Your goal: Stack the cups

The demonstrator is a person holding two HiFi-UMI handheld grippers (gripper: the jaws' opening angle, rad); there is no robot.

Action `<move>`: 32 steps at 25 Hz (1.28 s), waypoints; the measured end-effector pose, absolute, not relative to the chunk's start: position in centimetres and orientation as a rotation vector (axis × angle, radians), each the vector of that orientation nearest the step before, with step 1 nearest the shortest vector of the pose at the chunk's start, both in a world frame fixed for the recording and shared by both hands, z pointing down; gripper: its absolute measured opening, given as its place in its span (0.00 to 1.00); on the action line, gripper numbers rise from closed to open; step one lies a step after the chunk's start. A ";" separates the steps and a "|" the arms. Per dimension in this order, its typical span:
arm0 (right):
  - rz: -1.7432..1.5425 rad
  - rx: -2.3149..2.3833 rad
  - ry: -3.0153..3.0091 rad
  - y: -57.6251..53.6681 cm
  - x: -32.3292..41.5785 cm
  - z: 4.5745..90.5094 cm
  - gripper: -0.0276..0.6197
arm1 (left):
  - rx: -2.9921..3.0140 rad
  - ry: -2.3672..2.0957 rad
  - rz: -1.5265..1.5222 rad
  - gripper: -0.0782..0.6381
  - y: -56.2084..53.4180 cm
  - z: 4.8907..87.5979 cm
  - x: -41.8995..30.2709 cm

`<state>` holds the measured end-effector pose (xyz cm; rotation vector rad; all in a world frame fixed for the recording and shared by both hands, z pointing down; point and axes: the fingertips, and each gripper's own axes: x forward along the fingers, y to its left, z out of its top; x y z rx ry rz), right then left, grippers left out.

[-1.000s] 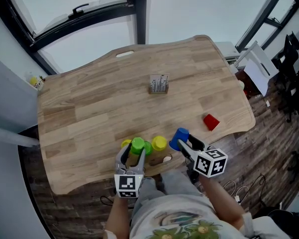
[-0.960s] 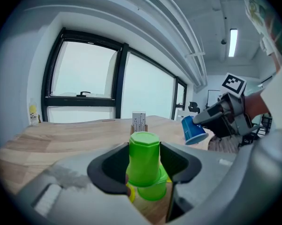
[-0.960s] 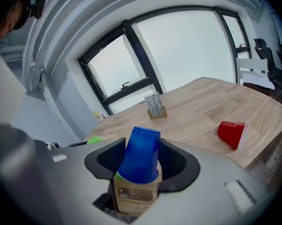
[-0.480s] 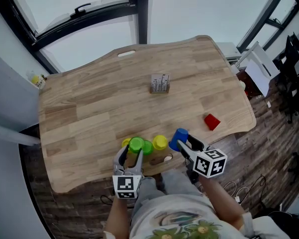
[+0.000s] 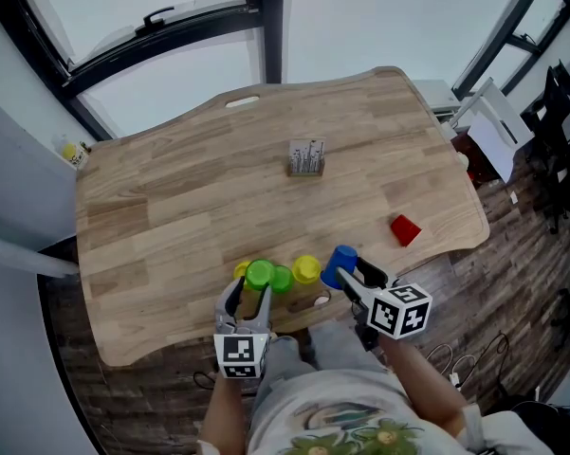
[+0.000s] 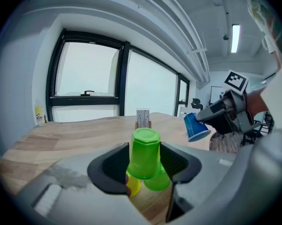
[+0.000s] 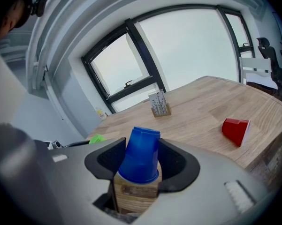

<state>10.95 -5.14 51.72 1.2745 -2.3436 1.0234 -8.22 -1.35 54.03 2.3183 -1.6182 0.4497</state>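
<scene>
My left gripper (image 5: 250, 294) (image 6: 145, 162) is shut on an upside-down green cup (image 5: 259, 274) (image 6: 145, 153), held just above the table's near edge. Under and beyond it stand a second green cup (image 5: 281, 279) (image 6: 158, 180) and a yellow cup (image 5: 239, 271) (image 6: 133, 185). Another yellow cup (image 5: 305, 270) stands to their right. My right gripper (image 5: 352, 276) (image 7: 141, 162) is shut on an upside-down blue cup (image 5: 340, 263) (image 7: 141, 153), tilted and off the table; the left gripper view shows that blue cup (image 6: 195, 126) too. A red cup (image 5: 404, 229) (image 7: 236, 131) lies on its side at the right.
The wooden table (image 5: 190, 207) has a small card holder (image 5: 304, 157) (image 7: 159, 104) near its middle and a slot (image 5: 238, 102) at the far edge. Windows rise behind it. A small bottle (image 5: 68, 154) stands off the far-left corner, and chairs (image 5: 558, 112) are at the right.
</scene>
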 end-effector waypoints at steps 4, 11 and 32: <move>1.027 1.276 -2.342 -5.0 11.1 51.8 0.38 | 2.315 -1.611 0.444 0.41 -0.7 53.7 -8.2; 1.034 1.283 -2.338 -4.9 11.2 52.0 0.37 | 2.362 -1.384 0.514 0.41 2.2 55.6 -5.1; 1.051 1.296 -2.314 -4.2 12.0 52.6 0.37 | 2.317 -1.022 0.752 0.39 2.2 62.8 1.5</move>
